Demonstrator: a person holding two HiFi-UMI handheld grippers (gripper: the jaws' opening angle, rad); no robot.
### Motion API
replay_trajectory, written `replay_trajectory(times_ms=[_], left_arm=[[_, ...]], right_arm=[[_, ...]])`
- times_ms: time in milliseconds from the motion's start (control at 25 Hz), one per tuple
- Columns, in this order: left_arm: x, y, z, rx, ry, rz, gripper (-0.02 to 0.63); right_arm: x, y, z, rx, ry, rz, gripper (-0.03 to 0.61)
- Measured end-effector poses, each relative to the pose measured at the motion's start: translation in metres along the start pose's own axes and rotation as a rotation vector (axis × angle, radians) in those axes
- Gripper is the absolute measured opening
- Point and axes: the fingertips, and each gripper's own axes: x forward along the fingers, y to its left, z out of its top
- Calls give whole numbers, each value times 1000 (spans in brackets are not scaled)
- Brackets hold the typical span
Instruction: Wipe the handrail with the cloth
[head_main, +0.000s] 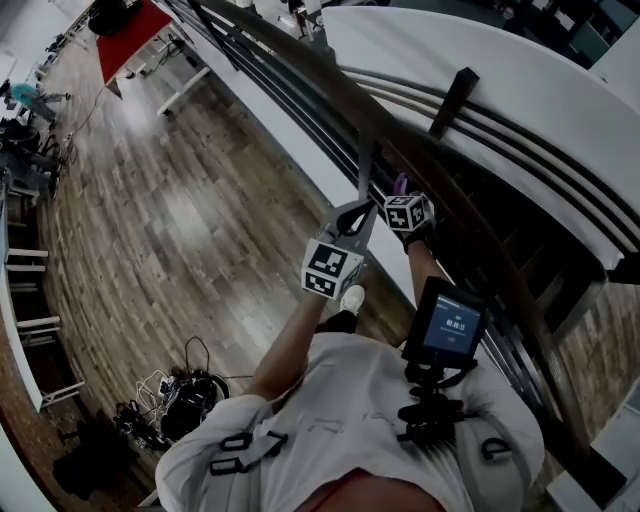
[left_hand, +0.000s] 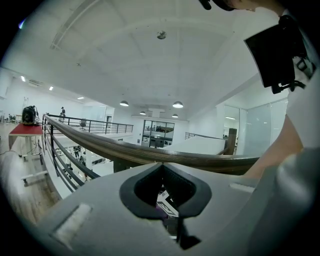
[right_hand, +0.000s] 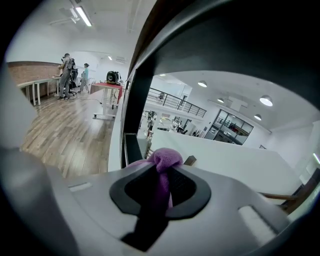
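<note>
Two tongs, one in each hand. Left tongs (left_hand: 162, 166) shut tight, tips together, with nothing in them. Right tongs (right_hand: 161, 175) squeezed onto one purple cloth (right_hand: 167, 156), with a soft bump of it poking out past the tips.

One long brown handrail (left_hand: 125, 152), curving across the middle of the left tongs' view, just above the tips. In the head view, running from the top of the frame down to the lower right, with thin dark bars under it. Cloth in the middle of that frame, right by the handrail; touching or not, hard to tell. Left tongs just beside the right ones, a bit lower and to the left.

One wood floor (head_main: 180, 220) filling the left side of the head view. One red desk (head_main: 130, 35) far off in the upper left corner. One white shoe (head_main: 351, 298) near the middle. One dark screen (head_main: 447, 325) on a mount, lower right. Two people (right_hand: 65, 75) standing far away, upper left of the right tongs' view.
</note>
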Motion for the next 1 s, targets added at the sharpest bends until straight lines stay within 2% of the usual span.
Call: replay_trajectory(times_ms=[320, 520, 760, 880, 1000], left_arm=[[-6, -43, -14, 16, 10, -56, 0], [-7, -77, -19, 13, 49, -123, 0], [-11, -118, -34, 22, 101, -228, 0], [-6, -130, -37, 15, 112, -243, 0], [3, -155, -44, 19, 123, -255, 0]], right_arm=[[-42, -18, -46, 5, -1, -66, 49], [-68, -37, -75, 18, 18, -96, 49], [-97, -47, -106, 59, 17, -128, 49], [-112, -59, -112, 88, 5, -137, 49], [-132, -81, -137, 127, 5, -145, 49]])
